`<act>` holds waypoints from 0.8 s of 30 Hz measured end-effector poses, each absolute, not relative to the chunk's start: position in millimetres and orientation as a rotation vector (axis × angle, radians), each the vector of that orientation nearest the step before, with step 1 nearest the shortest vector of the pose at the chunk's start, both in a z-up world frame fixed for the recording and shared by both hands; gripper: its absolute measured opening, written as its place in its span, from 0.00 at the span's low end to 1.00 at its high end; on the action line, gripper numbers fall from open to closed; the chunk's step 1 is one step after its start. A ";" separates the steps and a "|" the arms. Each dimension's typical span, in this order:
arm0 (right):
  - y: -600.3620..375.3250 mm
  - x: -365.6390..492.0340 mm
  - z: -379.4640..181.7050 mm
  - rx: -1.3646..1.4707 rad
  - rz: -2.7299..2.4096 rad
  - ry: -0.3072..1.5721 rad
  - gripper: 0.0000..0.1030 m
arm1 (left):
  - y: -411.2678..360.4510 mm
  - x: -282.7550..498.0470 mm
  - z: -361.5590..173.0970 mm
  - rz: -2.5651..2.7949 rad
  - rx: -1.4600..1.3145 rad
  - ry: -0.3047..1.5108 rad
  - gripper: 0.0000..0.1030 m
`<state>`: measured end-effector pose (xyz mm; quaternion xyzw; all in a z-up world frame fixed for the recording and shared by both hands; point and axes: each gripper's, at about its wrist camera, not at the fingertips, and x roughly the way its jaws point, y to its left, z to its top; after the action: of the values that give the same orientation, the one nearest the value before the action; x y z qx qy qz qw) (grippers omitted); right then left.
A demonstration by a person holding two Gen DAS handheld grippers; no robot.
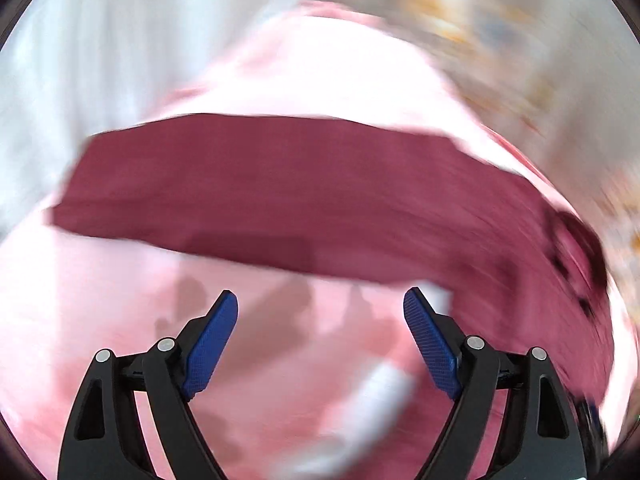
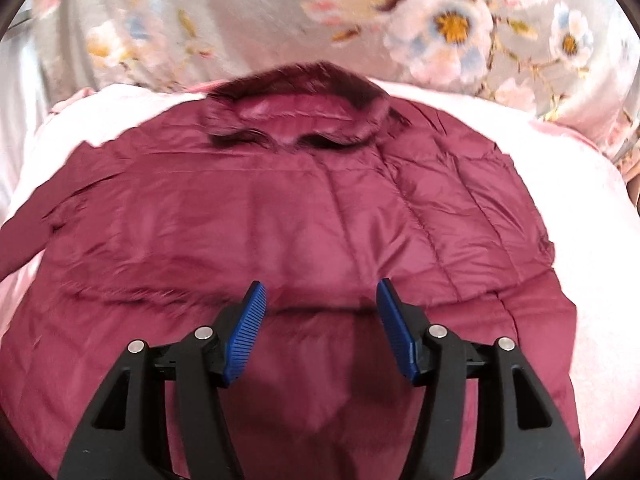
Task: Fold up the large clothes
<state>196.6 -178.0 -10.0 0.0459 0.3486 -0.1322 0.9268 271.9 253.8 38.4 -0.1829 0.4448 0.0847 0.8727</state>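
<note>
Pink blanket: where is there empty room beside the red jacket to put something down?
The pink blanket lies bare along the red jacket's right edge, and at the top left between its shoulder and the flowered cloth. The left wrist view shows bare pink below the sleeve too. The middle is all jacket.

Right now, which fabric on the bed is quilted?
The maroon jacket; it shows stitched panels and a fur collar, unlike the plain pink blanket and floral sheet.

You're looking at a maroon jacket (image 2: 280, 220) of quilted, slightly shiny cloth with a darker furry collar (image 2: 296, 80). The pink blanket (image 2: 592, 280) under it looks soft and matt. Your right gripper (image 2: 320, 300) has matt black plastic arms and 2 ribbed blue pads (image 2: 248, 332).
</note>
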 end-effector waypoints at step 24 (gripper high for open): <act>-152.8 164.0 -25.9 0.140 -0.284 0.731 0.67 | 268.4 301.7 110.3 0.142 -0.280 0.770 0.00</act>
<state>164.0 -152.8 -25.9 0.0680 0.3560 -0.1382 0.9217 301.7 268.4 110.3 -0.1360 0.3741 0.0689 0.9148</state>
